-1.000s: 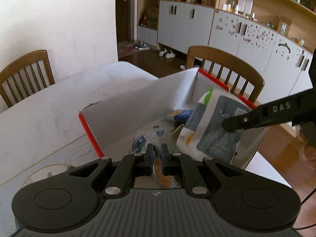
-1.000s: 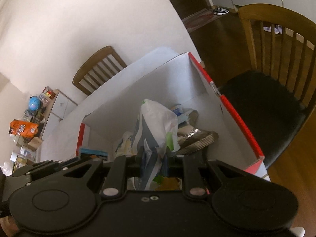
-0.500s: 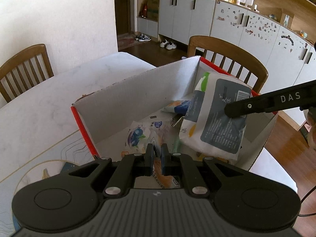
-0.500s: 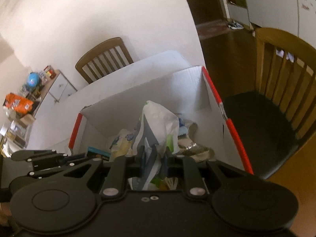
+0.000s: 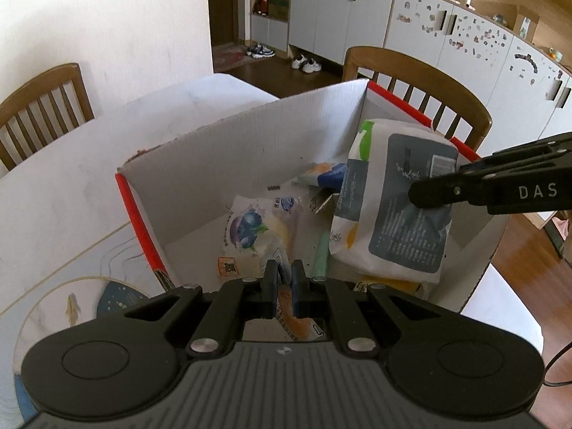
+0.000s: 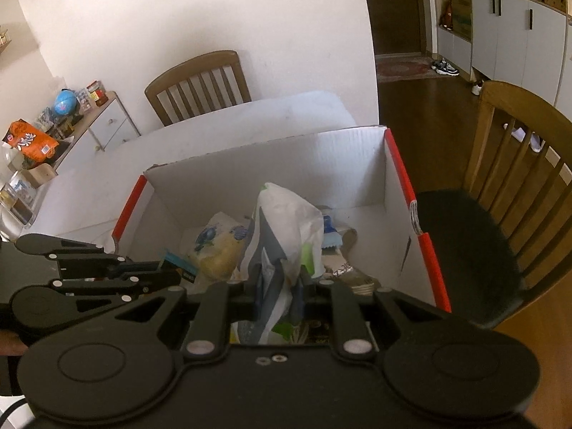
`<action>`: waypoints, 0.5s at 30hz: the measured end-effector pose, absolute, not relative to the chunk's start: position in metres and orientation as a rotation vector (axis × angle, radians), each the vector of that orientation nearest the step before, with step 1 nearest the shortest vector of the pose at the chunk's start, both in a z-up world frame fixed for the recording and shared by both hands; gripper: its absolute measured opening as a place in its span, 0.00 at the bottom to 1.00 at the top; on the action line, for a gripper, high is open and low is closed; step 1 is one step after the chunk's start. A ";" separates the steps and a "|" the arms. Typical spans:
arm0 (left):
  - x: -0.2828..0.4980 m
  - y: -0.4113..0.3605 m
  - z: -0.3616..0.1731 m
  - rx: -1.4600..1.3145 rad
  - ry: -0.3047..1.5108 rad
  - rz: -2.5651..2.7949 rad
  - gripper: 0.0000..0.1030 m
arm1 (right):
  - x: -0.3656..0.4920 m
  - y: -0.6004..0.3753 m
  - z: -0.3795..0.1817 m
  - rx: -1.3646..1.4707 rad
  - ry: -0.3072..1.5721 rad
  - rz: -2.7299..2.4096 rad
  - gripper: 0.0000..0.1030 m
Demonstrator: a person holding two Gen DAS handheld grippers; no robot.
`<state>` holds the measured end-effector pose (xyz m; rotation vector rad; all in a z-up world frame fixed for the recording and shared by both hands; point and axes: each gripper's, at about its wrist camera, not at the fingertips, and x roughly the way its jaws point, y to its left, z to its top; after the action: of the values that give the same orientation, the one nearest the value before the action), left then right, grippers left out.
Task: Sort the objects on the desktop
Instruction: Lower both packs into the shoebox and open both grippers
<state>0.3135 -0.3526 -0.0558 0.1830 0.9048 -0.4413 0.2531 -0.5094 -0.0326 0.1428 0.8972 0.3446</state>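
Left wrist view: the left gripper [image 5: 282, 279] sits lowest in the frame, its jaws clenched on the edge of a thin packet [image 5: 291, 312] with orange print, most of it hidden under the gripper body. Just past the fingertips lies a tissue pack [image 5: 250, 232] with a blueberry picture, on the floor of a white cardboard box [image 5: 250, 150] with red edges. To the right, the right gripper [image 5: 429, 193] reaches in from the side, pinching a white and grey wipes pack [image 5: 393, 207] that hangs tilted above the box's contents. Behind it a blue and white packet [image 5: 329, 175] is half covered. The box stands on a white table [image 5: 71, 186]; a round mat [image 5: 71, 307] with a fish drawing lies left of it, cut off by the gripper. Beyond stand two wooden chairs [image 5: 411, 71] and white cabinets [image 5: 447, 35].

In the right wrist view the right gripper [image 6: 279, 286] grasps the wipes pack [image 6: 286, 221] edge-on, and the pack blocks much of the box [image 6: 268, 164] interior. The left gripper [image 6: 143, 275] shows at the left. A brownish item lower right in the box is hard to make out.
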 end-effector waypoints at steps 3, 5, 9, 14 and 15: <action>0.316 -0.353 -0.058 0.176 0.923 -0.444 0.06 | 0.256 -0.512 -0.034 0.139 0.900 0.334 0.20; 0.318 -0.354 -0.059 0.175 0.932 -0.445 0.06 | 0.259 -0.513 -0.034 0.131 0.902 0.334 0.23; 0.322 -0.355 -0.059 0.167 0.952 -0.442 0.06 | 0.261 -0.514 -0.035 0.095 0.905 0.321 0.29; 0.326 -0.358 -0.060 0.172 0.974 -0.447 0.07 | 0.261 -0.520 -0.036 0.081 0.899 0.302 0.35; 0.326 -0.358 -0.060 0.172 0.977 -0.446 0.07 | 0.261 -0.522 -0.035 0.078 0.897 0.300 0.37</action>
<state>0.3261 -0.3581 -0.0605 0.1724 0.9772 -0.4462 0.2606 -0.5218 -0.0354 0.0782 0.8968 0.2997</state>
